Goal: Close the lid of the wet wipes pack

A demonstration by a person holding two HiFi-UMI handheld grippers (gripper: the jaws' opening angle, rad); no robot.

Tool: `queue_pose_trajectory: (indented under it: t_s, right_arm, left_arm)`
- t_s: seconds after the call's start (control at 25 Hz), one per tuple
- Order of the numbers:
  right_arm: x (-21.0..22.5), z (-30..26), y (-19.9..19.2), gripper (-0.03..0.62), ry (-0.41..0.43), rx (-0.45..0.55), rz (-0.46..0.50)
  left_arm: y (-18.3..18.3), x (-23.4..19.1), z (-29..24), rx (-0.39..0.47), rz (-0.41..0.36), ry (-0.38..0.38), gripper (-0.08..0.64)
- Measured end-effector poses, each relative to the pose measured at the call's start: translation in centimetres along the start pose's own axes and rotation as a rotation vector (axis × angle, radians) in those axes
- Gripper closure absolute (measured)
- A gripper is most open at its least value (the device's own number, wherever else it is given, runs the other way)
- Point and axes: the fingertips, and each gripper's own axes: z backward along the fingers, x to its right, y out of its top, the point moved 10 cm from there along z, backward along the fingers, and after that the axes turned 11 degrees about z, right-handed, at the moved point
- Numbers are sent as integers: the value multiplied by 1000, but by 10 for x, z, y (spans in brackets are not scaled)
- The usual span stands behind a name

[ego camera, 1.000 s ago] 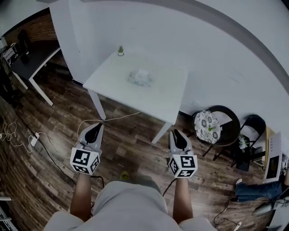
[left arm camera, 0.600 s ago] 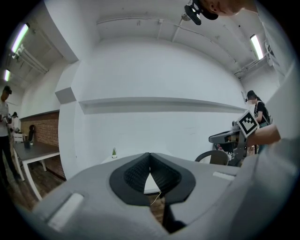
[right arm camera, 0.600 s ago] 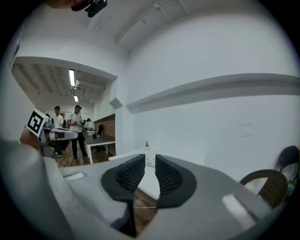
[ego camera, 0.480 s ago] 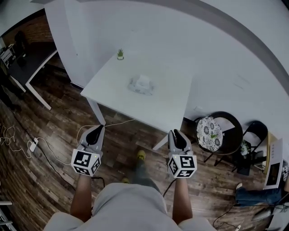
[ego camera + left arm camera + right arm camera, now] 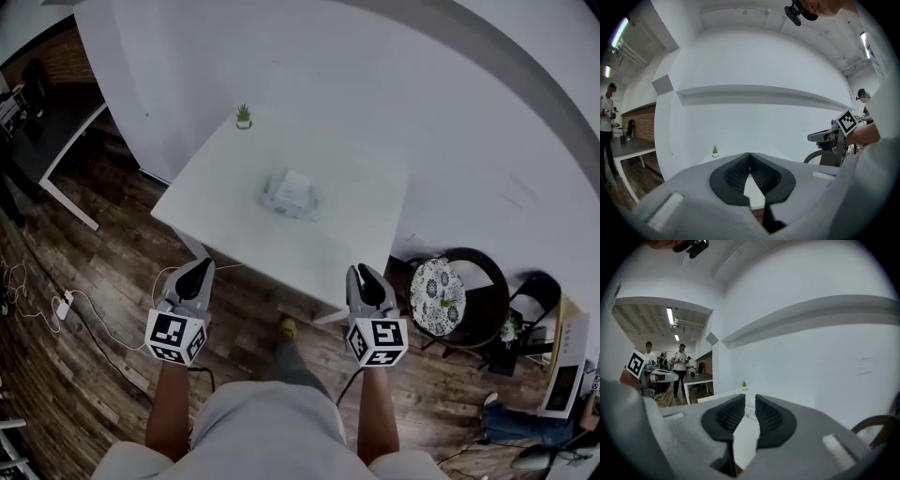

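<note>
Head view puts the white worktop (image 5: 347,234) right ahead of both your grippers, its near edge just beyond their tips. Off to the right of your right gripper (image 5: 361,274) stand the chairs (image 5: 469,272).

Your left gripper (image 5: 198,268) has its jaws closed tip to tip with nothing in them. Your right gripper keeps a narrow gap, also empty.

The wet wipes pack (image 5: 290,194) lies well ahead on the worktop, between the lines of the two grippers and touched by neither. It is too small from here to tell how far its lid stands up. The little potted plant (image 5: 244,115) sits beyond the pack, near the far edge, ahead of your left gripper.

What could go wrong, as I judge it:
- Both grippers point nearly level. A push on the lid from that angle would likely skid the light pack across the smooth top, perhaps toward the plant.
- If you press with one gripper and leave the pack unsteadied, it may tip or swivel instead of snapping shut.
- The narrow gap in your right gripper could catch the lid flap or the soft film.

Count: one worktop, two chairs, two grippers, one pack, one plant.
</note>
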Motion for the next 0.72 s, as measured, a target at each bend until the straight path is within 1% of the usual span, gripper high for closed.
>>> queue_pose_trajectory:
  t_s: [0.16,0.44,0.56,0.72]
  right_arm:
    - [35,-46,-8,520,24,-37,-4]
    - [99,-134,-7,520,83,-64,-8]
    - [114,-163,-5,520,113,-65,2]
    - [120,-189,-1,520,149,-73,-2]
  left_arm:
    - [-6,-8,-54,-36,32,24,558]
    - [2,-17,-140,-71,46,76,558]
    - [8,-18,-165,-72,43,89,558]
    - [14,-22,-183,-86,42,105,558]
